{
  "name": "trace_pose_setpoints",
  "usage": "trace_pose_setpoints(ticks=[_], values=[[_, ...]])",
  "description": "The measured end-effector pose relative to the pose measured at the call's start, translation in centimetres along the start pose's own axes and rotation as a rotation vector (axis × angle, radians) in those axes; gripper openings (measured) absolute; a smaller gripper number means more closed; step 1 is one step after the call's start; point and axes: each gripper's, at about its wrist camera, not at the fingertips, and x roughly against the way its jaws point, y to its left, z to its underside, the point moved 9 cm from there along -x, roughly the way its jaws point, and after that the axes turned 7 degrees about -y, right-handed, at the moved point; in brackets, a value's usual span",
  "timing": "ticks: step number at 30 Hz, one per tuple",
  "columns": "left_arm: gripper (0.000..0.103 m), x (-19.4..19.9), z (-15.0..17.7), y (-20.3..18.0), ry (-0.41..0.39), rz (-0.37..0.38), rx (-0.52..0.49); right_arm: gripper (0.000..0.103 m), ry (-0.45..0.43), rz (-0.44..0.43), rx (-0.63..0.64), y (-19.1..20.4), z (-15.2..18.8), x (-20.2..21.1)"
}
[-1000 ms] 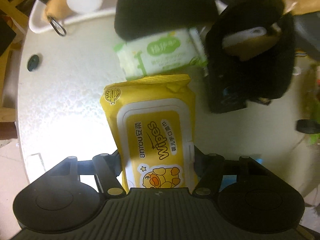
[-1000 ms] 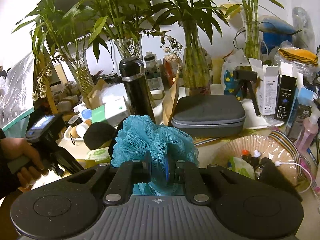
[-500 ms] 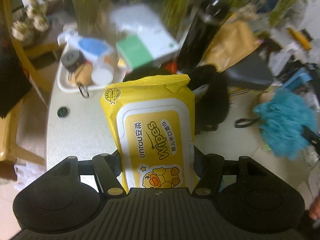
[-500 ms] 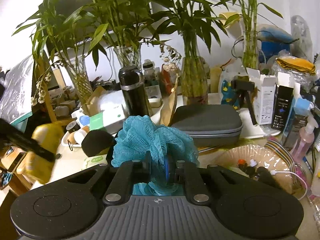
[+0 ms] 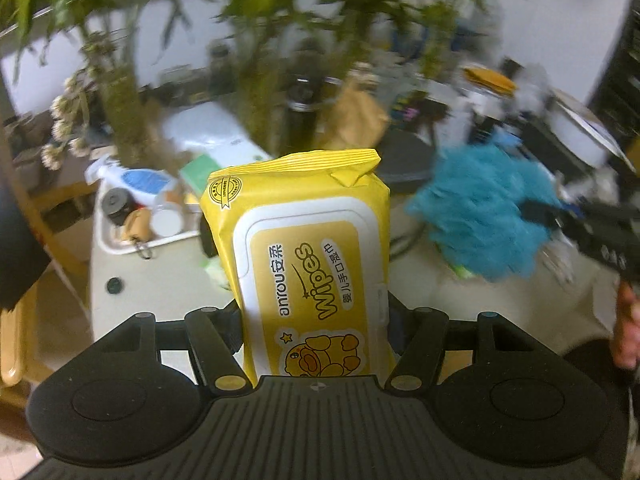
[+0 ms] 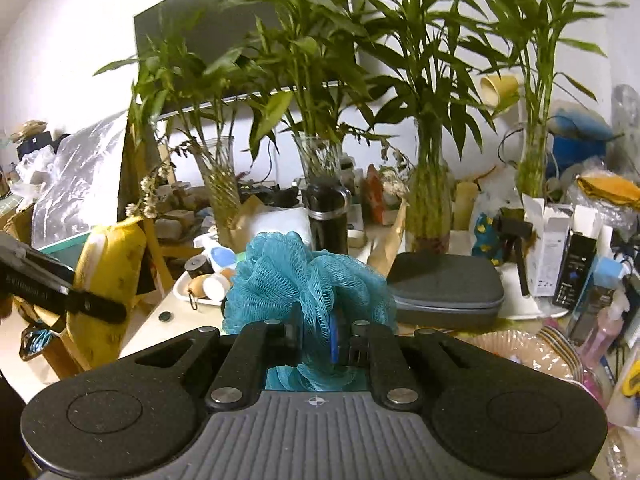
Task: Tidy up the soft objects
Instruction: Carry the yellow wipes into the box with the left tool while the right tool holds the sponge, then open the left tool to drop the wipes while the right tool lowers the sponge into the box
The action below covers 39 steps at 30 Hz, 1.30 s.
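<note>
Notably, both grippers were loaded. Left gripper (image 5: pixel 316 320): jaws set fairly wide and clamped on the two long sides of a yellow wipes pack (image 5: pixel 308 264), which stood on end between the fingers, crimped top seam uppermost, its lower end down against the gripper body. Pack carried in the air, clear of the tabletop; seen from the right wrist view it hung beyond the table's left edge. Right gripper (image 6: pixel 320 340): jaws drawn narrow, pinched into the gathered mesh of a teal bath pouf (image 6: pixel 304 276), which bulged up and out to both sides of the fingers. Pouf also off the surface.

Outward from the jaws: pale table (image 5: pixel 160 280) below the pack, with a bare stretch on its near left part, a small dark disc (image 5: pixel 114 285) lying on it. Behind that, a white tray (image 5: pixel 136 240) of small pots sat near the left edge. Right of the pouf, a grey zip case (image 6: pixel 444 292) lay flat; a black flask (image 6: pixel 326 216) stood upright behind the pouf. Back edge was lined with glass vases of bamboo (image 6: pixel 428 208). Right side crowded with boxes and bottles to the rim; little free room there. Left wrist view was blurred beyond the pack
</note>
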Motion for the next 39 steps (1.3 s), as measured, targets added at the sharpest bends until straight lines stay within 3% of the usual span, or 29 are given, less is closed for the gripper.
trace_pose_setpoints(ticks=[7, 15, 22, 26, 33, 39], values=[[0.063, 0.5, 3.6, -1.9, 0.037, 0.081, -0.170, 0.014, -0.013, -0.001, 0.021, 0.8, 0.0, 3.2], [0.063, 0.4, 8.4, -3.7, 0.097, 0.227, -0.409, 0.014, -0.016, -0.006, 0.026, 1.0, 0.6, 5.5], [0.066, -0.6, 11.6, -4.5, 0.124, 0.201, -0.724, 0.014, -0.014, -0.025, 0.015, 1.4, 1.2, 7.0], [0.069, -0.6, 12.8, -4.9, 0.122, 0.199, -0.855, 0.014, -0.018, -0.038, 0.012, 1.9, 1.3, 7.6], [0.069, 1.4, 12.1, -4.9, 0.030, 0.180, -0.805, 0.014, -0.024, -0.074, 0.028, 3.5, 1.5, 8.7], [0.069, 3.0, 11.2, -4.4, -0.022, 0.159, -0.685, 0.014, -0.031, -0.111, 0.037, 4.9, 1.6, 9.7]])
